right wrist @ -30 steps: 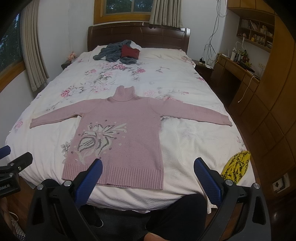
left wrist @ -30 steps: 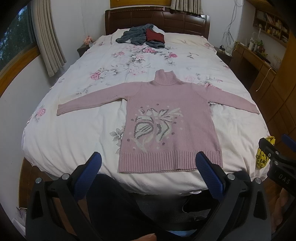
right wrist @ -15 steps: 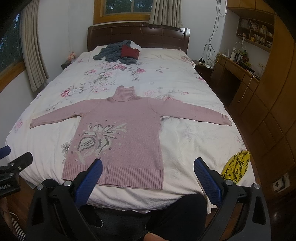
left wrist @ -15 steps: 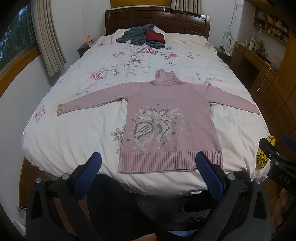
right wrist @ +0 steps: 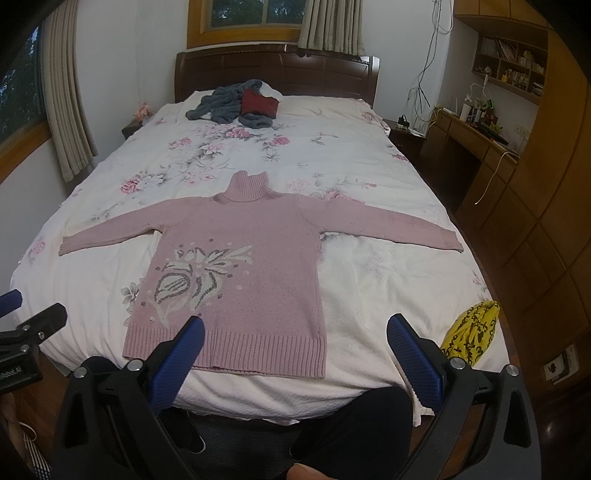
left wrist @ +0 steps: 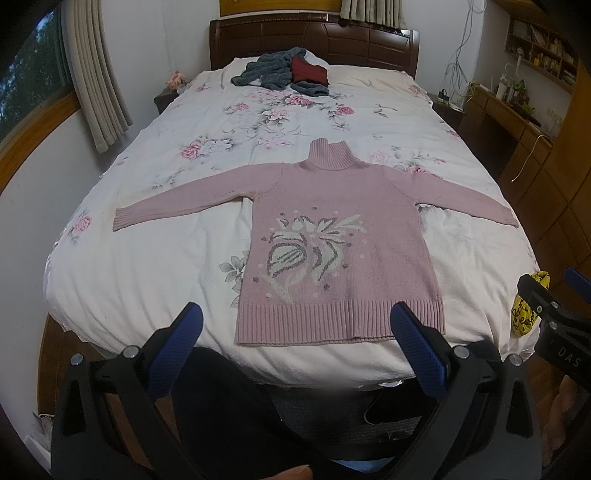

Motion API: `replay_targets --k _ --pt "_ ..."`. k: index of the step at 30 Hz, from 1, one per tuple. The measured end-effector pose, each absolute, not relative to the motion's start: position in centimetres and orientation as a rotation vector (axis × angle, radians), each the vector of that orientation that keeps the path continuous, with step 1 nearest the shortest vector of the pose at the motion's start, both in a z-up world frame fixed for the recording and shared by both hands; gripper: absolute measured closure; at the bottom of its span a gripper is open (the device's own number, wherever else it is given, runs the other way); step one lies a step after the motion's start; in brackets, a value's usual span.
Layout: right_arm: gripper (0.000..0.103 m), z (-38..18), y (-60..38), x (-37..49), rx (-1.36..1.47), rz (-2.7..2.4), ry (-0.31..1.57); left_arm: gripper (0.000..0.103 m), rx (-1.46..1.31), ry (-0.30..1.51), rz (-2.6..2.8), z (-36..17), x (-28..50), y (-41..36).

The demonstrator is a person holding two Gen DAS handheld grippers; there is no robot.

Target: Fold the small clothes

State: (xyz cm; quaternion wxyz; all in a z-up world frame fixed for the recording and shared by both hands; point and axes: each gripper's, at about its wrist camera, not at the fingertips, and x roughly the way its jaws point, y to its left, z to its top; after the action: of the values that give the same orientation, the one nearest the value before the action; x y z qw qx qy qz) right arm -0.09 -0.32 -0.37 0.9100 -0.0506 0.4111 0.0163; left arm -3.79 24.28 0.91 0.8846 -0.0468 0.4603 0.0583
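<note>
Bed (left wrist: pixel 147 258); "DAS" on right tool (left wrist: pixel 546 295)

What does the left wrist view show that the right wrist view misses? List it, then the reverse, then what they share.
Left wrist only: the right claw's body marked DAS at the right edge.
Right wrist only: the window above the headboard, a wall socket, and the left claw's body at the left edge.
Both: the pink sweater spread flat on the bed, grey clothes, yellow cloth.

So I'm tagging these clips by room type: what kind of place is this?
A home bedroom, most likely: a bed with a floral quilt and dark wooden headboard, curtained windows, and a pink turtleneck sweater laid flat for folding.
</note>
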Motion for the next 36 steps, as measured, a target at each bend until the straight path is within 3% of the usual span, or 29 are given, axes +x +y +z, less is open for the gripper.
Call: replay_targets --k 15,19,26,27,31,36 --pt "0.004 -0.9 -0.1 1.1 -0.138 0.023 0.847 0.003 -0.117 0.94 0.051 0.1 -2.3 24.2" --pt "0.004 -2.3 -0.9 2.3 -0.142 0.164 0.741 0.003 -0.126 0.835 -0.071 -1.5 -1.3 24.1" --pt "0.004 -7.0 -7.7 9.1 -0.041 0.118 0.814 0.003 -0.127 0.893 -0.101 -4.7 3.3 22.9" --pt "0.007 -7.8 -9.9 10.8 0.022 0.118 0.84 0.003 -0.109 0.89 -0.09 -5.2 4.1 22.7" --pt "0.033 -11.5 -18.6 16.4 0.286 0.07 0.969 0.003 -0.115 0.887 -0.096 -6.6 6.8 22.6" --pt "0.044 -17.0 -30.8 21.1 0.731 0.002 1.034 0.003 -0.202 0.895 -0.127 -7.9 9.4 22.8"
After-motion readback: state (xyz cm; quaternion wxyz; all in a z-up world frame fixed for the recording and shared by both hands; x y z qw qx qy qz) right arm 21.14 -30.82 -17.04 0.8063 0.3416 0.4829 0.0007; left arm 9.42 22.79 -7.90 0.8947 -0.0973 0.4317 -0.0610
